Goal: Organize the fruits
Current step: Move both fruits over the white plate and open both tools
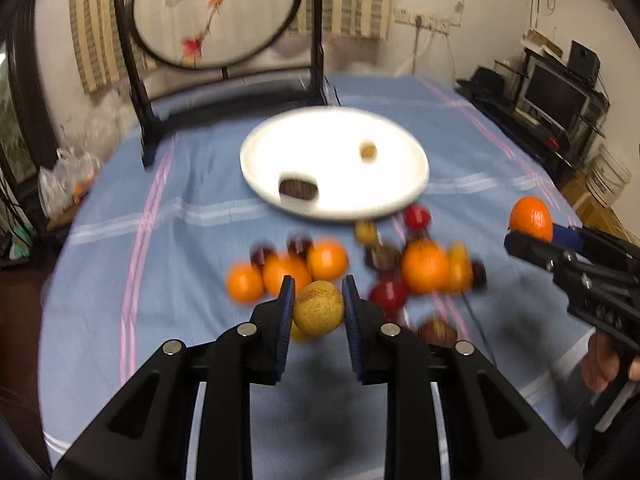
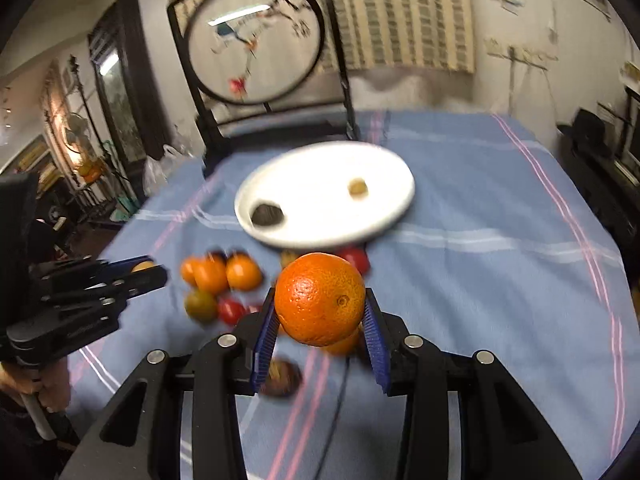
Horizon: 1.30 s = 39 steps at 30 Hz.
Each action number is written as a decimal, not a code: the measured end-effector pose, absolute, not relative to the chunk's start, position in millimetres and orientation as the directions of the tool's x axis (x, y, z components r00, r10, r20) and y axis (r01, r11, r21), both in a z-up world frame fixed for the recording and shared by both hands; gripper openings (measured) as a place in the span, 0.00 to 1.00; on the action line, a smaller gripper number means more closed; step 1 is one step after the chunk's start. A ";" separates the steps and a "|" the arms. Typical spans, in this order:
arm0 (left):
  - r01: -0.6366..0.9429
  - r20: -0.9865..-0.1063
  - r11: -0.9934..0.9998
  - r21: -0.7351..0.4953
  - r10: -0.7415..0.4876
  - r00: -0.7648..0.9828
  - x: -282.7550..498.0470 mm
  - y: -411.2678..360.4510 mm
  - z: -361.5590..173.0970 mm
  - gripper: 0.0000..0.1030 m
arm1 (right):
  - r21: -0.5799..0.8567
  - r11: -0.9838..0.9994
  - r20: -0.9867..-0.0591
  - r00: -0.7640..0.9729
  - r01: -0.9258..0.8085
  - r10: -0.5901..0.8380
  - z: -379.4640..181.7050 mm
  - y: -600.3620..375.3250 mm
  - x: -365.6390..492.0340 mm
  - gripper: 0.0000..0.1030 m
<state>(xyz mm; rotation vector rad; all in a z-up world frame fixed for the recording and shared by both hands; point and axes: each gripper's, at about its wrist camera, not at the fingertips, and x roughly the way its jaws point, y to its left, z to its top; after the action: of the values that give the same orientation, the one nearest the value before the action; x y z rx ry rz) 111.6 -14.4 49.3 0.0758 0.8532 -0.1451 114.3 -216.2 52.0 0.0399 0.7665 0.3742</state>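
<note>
My left gripper (image 1: 319,300) is shut on a small tan longan (image 1: 319,309) and holds it above the fruit pile. My right gripper (image 2: 322,312) is shut on a large orange (image 2: 320,298), lifted above the cloth; it also shows in the left wrist view (image 1: 530,218). A white plate (image 1: 384,200) lies behind the pile with a dark brown fruit (image 1: 298,189) and a small tan fruit (image 1: 368,150) on it. Loose oranges (image 1: 286,272), red fruits (image 1: 388,294) and dark fruits (image 1: 382,257) lie on the cloth in front of the plate.
A blue striped cloth (image 1: 160,240) covers the round table. A black stand with a round embroidered screen (image 1: 216,12) stands at the table's back. A plastic bag (image 1: 66,180) sits at the left edge. A dark nut-like fruit (image 2: 282,376) lies under my right gripper.
</note>
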 end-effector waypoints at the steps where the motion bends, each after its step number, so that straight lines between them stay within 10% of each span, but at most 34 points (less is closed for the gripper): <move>1: 0.159 -0.749 0.987 0.000 -0.106 0.654 123.5 -16.6 55.1 0.22 | 0.169 0.928 -0.657 0.663 -0.333 0.358 57.2 -212.1 125.7 0.40; 19: 0.112 -0.817 0.993 -0.039 -0.096 0.568 282.0 -64.7 -7.7 0.23 | 0.123 0.944 -0.771 0.570 -0.305 0.284 -7.2 -190.7 264.7 0.40; 24: 0.076 -0.782 0.997 -0.026 -0.067 0.619 280.3 -66.5 0.8 0.65 | 0.142 0.940 -0.755 0.580 -0.310 0.305 -6.4 -196.2 265.3 0.51; 39: -0.016 -0.735 1.000 -0.005 0.008 0.678 152.2 -13.1 25.5 0.82 | 0.084 0.954 -0.740 0.623 -0.289 0.254 12.1 -231.1 145.5 0.55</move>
<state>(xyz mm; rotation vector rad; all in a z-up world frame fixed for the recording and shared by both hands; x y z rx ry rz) 152.2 -13.1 25.5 -0.0113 0.8262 0.0134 145.5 -231.1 12.1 -0.0442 0.8427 0.3120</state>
